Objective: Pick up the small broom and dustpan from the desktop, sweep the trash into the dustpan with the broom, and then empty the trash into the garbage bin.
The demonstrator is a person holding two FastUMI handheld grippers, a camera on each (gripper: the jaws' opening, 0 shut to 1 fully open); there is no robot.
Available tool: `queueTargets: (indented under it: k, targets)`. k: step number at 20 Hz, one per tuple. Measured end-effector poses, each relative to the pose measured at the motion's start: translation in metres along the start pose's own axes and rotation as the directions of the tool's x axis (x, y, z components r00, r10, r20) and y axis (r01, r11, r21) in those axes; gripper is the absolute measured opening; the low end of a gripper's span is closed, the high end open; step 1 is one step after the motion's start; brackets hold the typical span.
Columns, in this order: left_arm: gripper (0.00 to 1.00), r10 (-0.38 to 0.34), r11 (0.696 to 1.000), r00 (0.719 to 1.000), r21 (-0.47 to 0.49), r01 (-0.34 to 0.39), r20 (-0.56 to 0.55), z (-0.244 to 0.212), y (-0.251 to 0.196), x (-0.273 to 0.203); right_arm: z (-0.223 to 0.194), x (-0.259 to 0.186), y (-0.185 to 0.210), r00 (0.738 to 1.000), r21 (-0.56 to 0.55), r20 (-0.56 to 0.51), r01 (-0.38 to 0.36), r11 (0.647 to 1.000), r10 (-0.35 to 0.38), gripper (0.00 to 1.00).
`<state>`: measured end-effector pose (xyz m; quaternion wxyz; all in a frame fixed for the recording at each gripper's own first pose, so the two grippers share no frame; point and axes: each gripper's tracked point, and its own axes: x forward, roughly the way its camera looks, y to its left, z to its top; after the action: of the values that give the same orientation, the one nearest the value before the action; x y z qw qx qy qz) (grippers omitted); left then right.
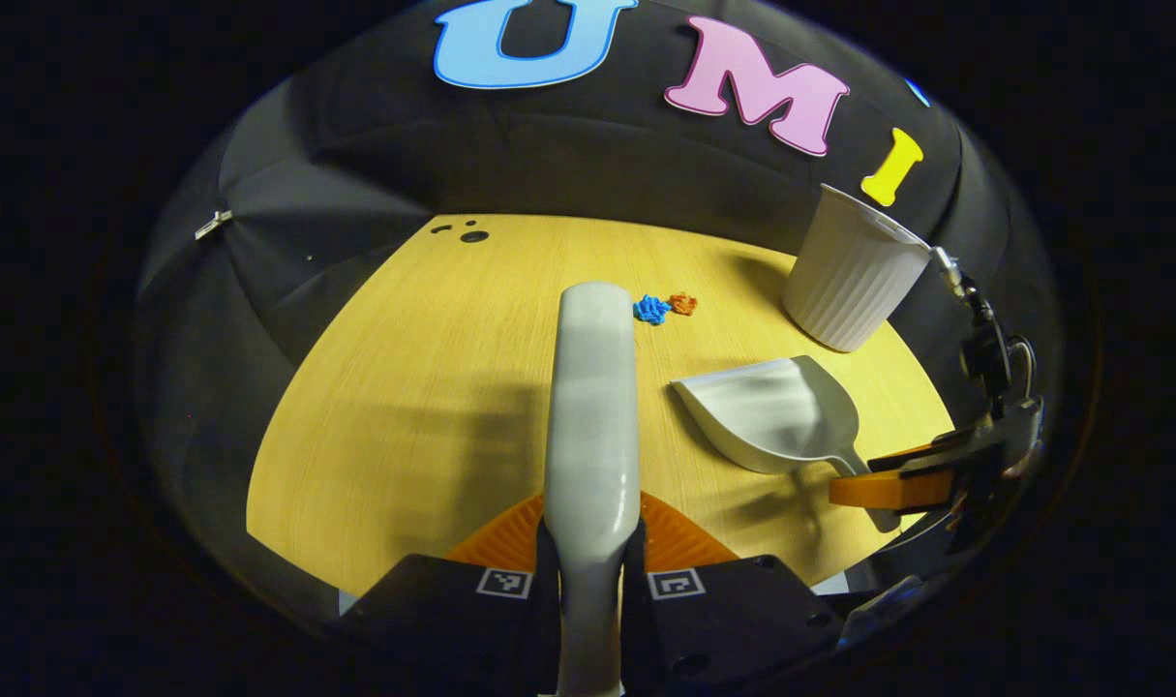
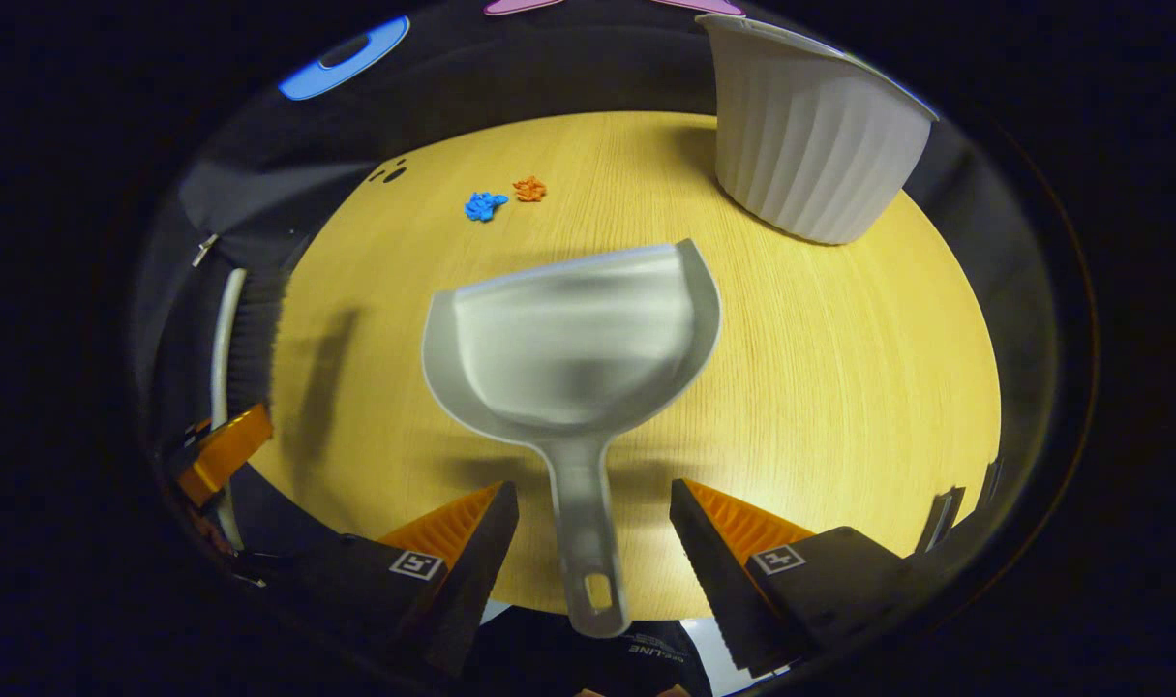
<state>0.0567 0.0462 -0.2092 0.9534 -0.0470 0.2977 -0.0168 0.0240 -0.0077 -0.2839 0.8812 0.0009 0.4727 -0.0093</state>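
Left tongs (image 1: pixel 590 566) pinch the handle of the small grey plastic broom (image 1: pixel 592 426), which juts forward above the pale wooden counter (image 1: pixel 404 387). Right tongs (image 2: pixel 592 528) spread wide, either side of the handle of the grey plastic dustpan (image 2: pixel 573 339) lying flat on the counter. Blue crumpled scrap (image 1: pixel 651 309) and orange crumpled scrap (image 1: pixel 683 303) lie touching, farther back. White ribbed garbage bin (image 1: pixel 854 271) upright at the far right corner.
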Motion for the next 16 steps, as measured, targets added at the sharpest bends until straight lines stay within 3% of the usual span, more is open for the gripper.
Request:
queueTargets:
  k: [5,6,8,9,12,16]
  targets:
    - [0.27,0.052,0.998,0.998,-0.022,-0.053,-0.033,-0.011,0.011,-0.008,0.009,0.038,0.002,0.999,-0.013,-0.019,0.031,0.999,-0.032,0.94]
    - [0.28,0.066,0.998,0.997,-0.022,-0.067,-0.038,-0.009,0.014,-0.007,0.008,0.038,-0.002,0.999,-0.014,-0.028,0.046,0.999,-0.047,0.80]
    - [0.29,0.082,0.996,0.996,-0.028,-0.083,-0.038,-0.005,0.016,-0.008,0.014,0.040,0.002,0.999,-0.015,-0.015,0.030,0.999,-0.030,0.63]
    - [0.29,0.088,0.995,0.995,-0.034,-0.090,-0.040,-0.004,0.016,-0.006,0.016,0.041,0.000,0.999,-0.031,-0.007,0.036,0.999,-0.036,0.62]
    - [0.29,0.095,0.993,0.994,-0.061,-0.098,-0.048,0.006,0.013,0.005,0.016,0.038,0.000,1.000,-0.090,-0.023,-0.003,0.996,0.001,0.36]
    - [0.29,0.079,0.997,0.995,-0.017,-0.080,-0.064,0.026,0.011,0.034,0.013,0.039,-0.004,0.997,-0.160,-0.053,-0.069,0.985,0.061,0.37]
